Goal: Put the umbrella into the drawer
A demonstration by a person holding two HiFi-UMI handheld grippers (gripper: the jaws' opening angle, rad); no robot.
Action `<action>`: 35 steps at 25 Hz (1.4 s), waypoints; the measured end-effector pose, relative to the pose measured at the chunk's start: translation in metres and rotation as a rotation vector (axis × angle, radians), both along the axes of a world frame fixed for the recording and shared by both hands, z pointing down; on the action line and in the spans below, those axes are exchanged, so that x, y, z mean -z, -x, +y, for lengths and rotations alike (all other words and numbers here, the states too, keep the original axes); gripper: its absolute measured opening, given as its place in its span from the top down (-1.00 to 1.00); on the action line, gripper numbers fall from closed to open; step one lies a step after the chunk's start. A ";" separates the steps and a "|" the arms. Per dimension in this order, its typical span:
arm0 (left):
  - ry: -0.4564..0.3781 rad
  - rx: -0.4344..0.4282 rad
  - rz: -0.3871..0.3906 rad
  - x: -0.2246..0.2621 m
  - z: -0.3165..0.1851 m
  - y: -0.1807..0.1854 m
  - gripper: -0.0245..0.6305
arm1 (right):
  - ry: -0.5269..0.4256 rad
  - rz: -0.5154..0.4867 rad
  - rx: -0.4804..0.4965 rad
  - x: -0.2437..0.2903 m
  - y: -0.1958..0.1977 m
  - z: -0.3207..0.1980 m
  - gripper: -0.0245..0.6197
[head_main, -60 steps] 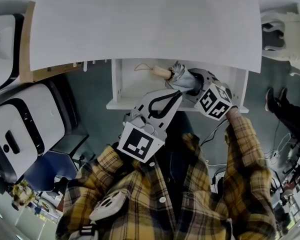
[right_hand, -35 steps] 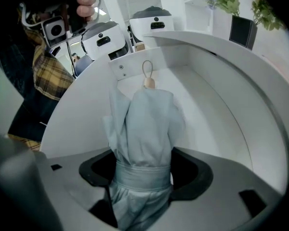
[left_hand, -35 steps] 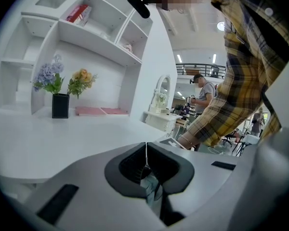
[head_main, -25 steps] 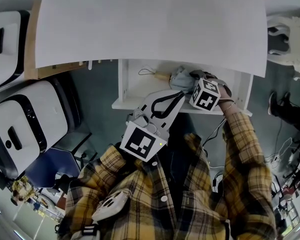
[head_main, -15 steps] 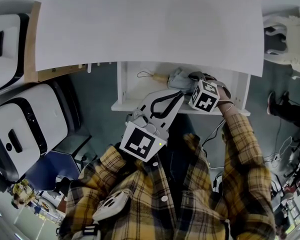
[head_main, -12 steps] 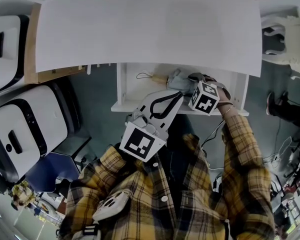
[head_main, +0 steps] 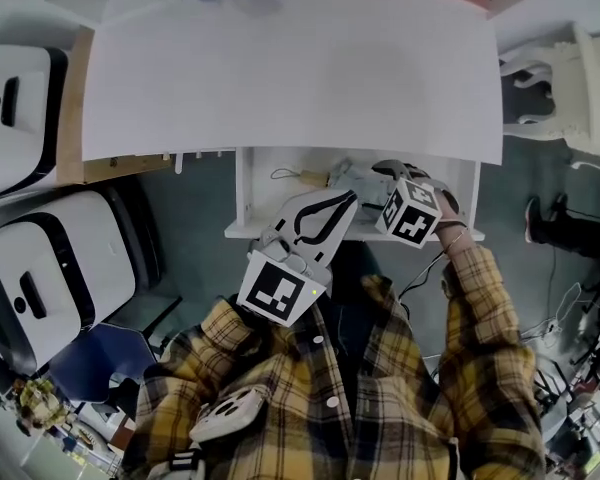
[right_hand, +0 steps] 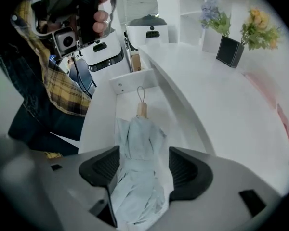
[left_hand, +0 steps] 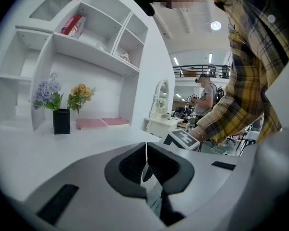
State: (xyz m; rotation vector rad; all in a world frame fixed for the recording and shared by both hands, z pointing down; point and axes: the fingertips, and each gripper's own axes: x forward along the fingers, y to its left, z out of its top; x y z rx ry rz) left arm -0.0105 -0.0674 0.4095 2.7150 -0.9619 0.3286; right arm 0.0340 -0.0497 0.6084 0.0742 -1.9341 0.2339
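The pale blue umbrella (right_hand: 137,148) lies lengthwise in the open drawer (right_hand: 98,124) under the white bench (head_main: 290,68), so its length fits. The right claw (right_hand: 143,159) straddles its folds with jaws spread wide, seemingly not gripping. The left claw (left_hand: 146,159) is closed on nothing, idle by the drawer front. A black vase of flowers (right_hand: 229,51) stands on the bench below white shelving (left_hand: 86,42).

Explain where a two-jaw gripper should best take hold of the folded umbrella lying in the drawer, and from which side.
Grip the umbrella across its folded canopy, mid-length, from above; the right gripper straddles it there, jaws open. The canopy is narrow enough to fit between jaws; the drawer walls likely block a sideways approach.
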 end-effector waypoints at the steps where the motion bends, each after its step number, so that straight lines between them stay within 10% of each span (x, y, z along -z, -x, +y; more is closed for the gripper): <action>1: -0.005 0.006 0.000 0.002 -0.001 0.001 0.86 | -0.010 -0.006 -0.009 0.005 0.000 -0.002 -0.06; 18: -0.087 0.071 -0.001 0.052 -0.025 0.023 0.86 | -0.272 -0.267 -0.194 0.151 0.026 -0.031 0.06; 35: -0.228 0.097 0.062 0.124 -0.022 0.031 0.86 | -0.277 -0.936 -0.513 0.308 0.047 -0.035 0.56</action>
